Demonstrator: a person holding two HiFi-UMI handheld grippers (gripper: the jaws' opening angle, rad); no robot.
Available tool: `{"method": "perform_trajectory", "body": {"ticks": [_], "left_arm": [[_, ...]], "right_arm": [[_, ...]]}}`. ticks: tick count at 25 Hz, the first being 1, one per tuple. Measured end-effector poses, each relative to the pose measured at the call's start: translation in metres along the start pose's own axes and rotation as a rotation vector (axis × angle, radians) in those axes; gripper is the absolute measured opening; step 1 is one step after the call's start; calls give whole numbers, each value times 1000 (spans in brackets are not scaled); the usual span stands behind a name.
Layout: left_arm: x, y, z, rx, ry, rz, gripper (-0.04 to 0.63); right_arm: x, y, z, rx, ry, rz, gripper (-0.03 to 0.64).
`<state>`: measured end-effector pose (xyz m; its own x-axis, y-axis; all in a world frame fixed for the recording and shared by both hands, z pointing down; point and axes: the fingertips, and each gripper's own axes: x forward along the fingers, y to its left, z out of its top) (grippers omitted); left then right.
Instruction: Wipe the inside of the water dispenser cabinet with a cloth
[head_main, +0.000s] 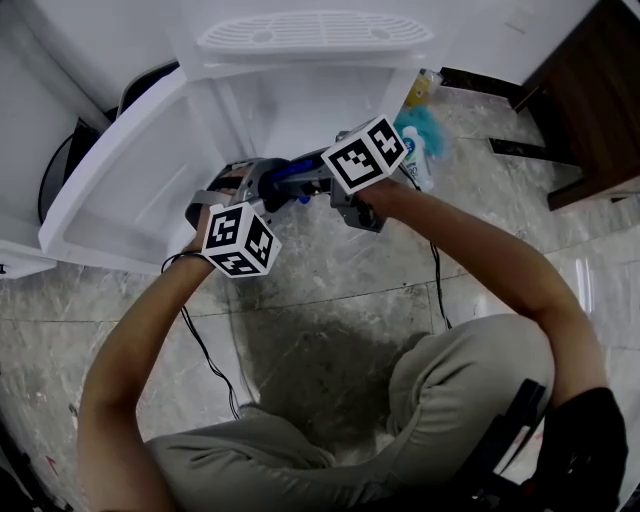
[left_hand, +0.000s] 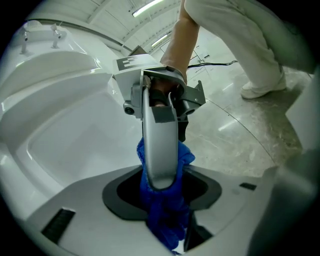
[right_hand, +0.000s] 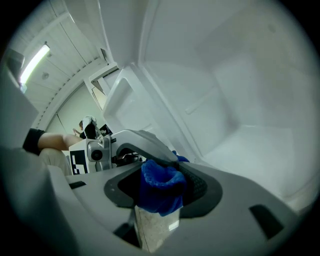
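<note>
A blue cloth (head_main: 291, 184) hangs between my two grippers in front of the open white dispenser cabinet (head_main: 300, 110). My left gripper (head_main: 262, 186) is shut on it; in the left gripper view the cloth (left_hand: 167, 210) runs up out of its jaws. My right gripper (head_main: 296, 180) comes in from the right, and its grey finger (left_hand: 157, 150) presses over the cloth's upper part. In the right gripper view the cloth (right_hand: 160, 187) sits bunched in that gripper's jaws, with the left gripper (right_hand: 135, 145) crossing just behind it. The cabinet's bare white inside (right_hand: 240, 100) lies beyond.
The cabinet door (head_main: 130, 170) stands swung open to the left. A teal duster and a bottle (head_main: 420, 140) lie on the marble floor right of the cabinet. Dark wooden furniture (head_main: 590, 90) stands at far right. Cables (head_main: 205, 350) trail across the floor by my knees.
</note>
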<state>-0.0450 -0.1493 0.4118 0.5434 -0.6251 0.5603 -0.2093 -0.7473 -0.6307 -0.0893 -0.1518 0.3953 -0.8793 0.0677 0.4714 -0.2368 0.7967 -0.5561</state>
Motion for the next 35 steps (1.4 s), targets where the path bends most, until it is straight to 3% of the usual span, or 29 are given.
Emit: {"method": "perform_trajectory", "body": {"ticks": [4,8,14,15,16,17,21,24,30,35], "left_arm": [[2,-1,0,33,6,12,179],[1,6,-7,-23,14,37,221],[-3,8,-30,-32,70,32,218],[-4,7,-32,-33,81,29,176],[-6,6,-34,-34,91,23,35],[-6,4,-36,-38,100,10,5],[-6,0,-36,-70,106,-29,5],[-5,3,-36,-95,97,-25,5],[-4,3,-37,-145,92,-29,5],[-7,-15,-41,-188,82,-81,5]], "right_arm": [[-1,-2,-1,-9,17,-11,166],[-9,-28,-3,-16,41,-99,141],[-38,-64,11,31,-38,-194,129],[-40,-66,13,34,-50,-201,129],[-41,-67,14,35,-58,-206,129],[-41,-68,15,33,-65,-211,129],[-40,-68,23,12,-105,-237,129],[-46,-68,49,-1,-260,-254,129],[-72,-52,137,-127,-759,-244,129],[-73,-35,191,-136,-976,-186,127]]}}
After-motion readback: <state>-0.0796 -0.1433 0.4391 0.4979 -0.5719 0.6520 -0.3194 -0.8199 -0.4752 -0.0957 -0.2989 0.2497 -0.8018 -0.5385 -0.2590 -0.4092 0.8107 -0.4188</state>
